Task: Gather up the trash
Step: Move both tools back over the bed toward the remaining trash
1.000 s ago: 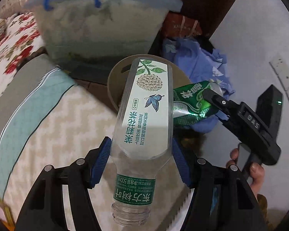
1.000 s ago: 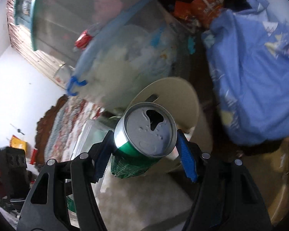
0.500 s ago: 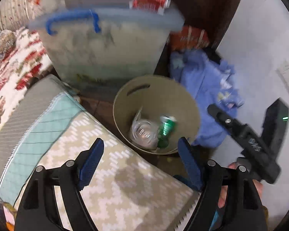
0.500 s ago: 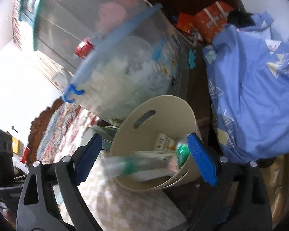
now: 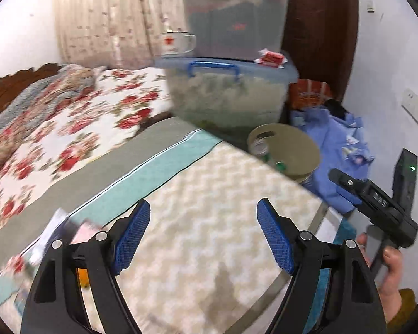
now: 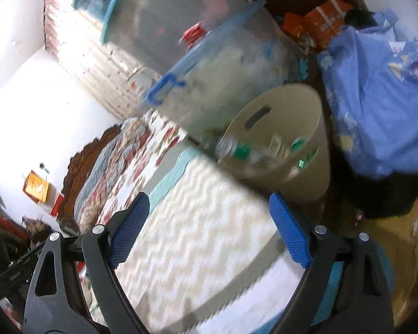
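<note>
The clear plastic bottle (image 6: pixel 238 150) with the green label lies tilted inside the beige bin (image 6: pixel 317 128), its neck poking over the near rim, and the green can (image 6: pixel 299 144) sits deeper in the same bin beside it. In the left wrist view the bin (image 5: pixel 306 150) stands on the floor at the corner of the bed, with the bottle (image 5: pixel 260 147) showing at its left edge. Just behind the bin are two stacked storage tubs (image 5: pixel 231 94), the lower with a blue handle, and to its right a heap of blue cloth (image 5: pixel 337 130). The left gripper (image 5: pixel 203 236) hangs over the zigzag blanket (image 5: pixel 209 183), its jaws wide with nothing between them. The right gripper (image 6: pixel 209 231) also has its jaws wide and empty; they have just eased slightly narrower. A hand (image 5: pixel 390 270) holds it at the right of the left wrist view.
</note>
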`<state>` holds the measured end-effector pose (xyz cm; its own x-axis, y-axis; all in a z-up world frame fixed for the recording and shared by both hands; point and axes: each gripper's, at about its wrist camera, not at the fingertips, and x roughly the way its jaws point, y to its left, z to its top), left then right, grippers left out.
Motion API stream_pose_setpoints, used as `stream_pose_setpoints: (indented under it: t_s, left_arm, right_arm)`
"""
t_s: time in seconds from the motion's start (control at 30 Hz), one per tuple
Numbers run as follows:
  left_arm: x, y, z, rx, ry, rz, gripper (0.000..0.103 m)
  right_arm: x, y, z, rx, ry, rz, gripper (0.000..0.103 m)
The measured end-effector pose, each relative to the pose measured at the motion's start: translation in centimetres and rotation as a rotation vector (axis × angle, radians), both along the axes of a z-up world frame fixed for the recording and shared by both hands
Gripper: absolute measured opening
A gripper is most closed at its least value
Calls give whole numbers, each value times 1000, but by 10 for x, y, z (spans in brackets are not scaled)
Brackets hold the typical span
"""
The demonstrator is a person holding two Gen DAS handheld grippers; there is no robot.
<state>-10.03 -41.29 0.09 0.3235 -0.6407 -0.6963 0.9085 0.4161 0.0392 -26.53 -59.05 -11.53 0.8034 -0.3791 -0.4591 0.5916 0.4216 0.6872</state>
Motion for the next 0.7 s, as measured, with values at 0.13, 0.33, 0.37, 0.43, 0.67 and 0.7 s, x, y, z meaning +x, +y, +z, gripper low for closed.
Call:
stream_pose_setpoints:
  t_s: [0.13,0.33,0.37,0.43,0.67,0.7]
  left_arm:
    - [5,50,1,-21,-16,55,78]
    - [15,106,4,-42,-64,116,81]
    - [17,116,4,-46,-74,130,81]
    - [21,132,3,-55,-84,148,82]
    - [34,178,-1,-86,-90,201,84]
    - [36,183,-3,-88,-91,209,84]
  right_arm:
    - [8,51,6,-24,32,37,87]
    - [18,108,26,-59,77,93,88]
    - [19,113,28,-63,81,95,88]
    - [21,129,35,-72,93,99,88]
    - [32,166,52,-84,112,119,90]
    - [34,172,55,-88,118,119,92]
